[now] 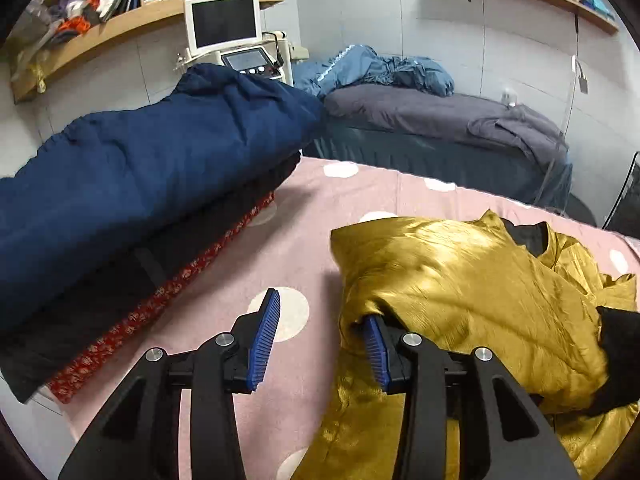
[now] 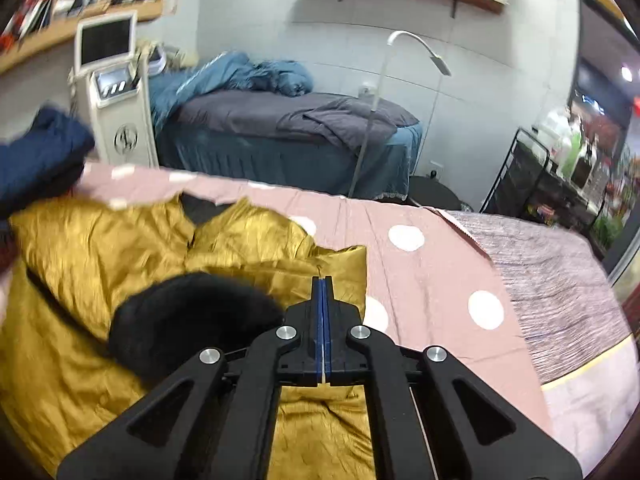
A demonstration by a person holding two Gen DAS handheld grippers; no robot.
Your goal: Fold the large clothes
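A shiny mustard-gold padded jacket (image 1: 472, 300) with black lining and a black fur trim (image 2: 188, 320) lies crumpled on the pink polka-dot bed cover (image 1: 256, 264). My left gripper (image 1: 320, 320) is open at the jacket's left edge; its right finger is tucked under a fold of gold fabric, its left finger (image 1: 266, 328) is over bare cover. My right gripper (image 2: 322, 284) is shut at the jacket's (image 2: 100, 240) right edge; whether fabric is pinched between the pads is not clear.
A stack of folded clothes, navy on top (image 1: 140, 176), black and red floral below, sits left on the bed. A grey-and-blue treatment bed (image 2: 280, 128), a white machine with screen (image 1: 224, 28), a floor lamp (image 2: 420, 52) and a black cart (image 2: 532, 176) stand beyond.
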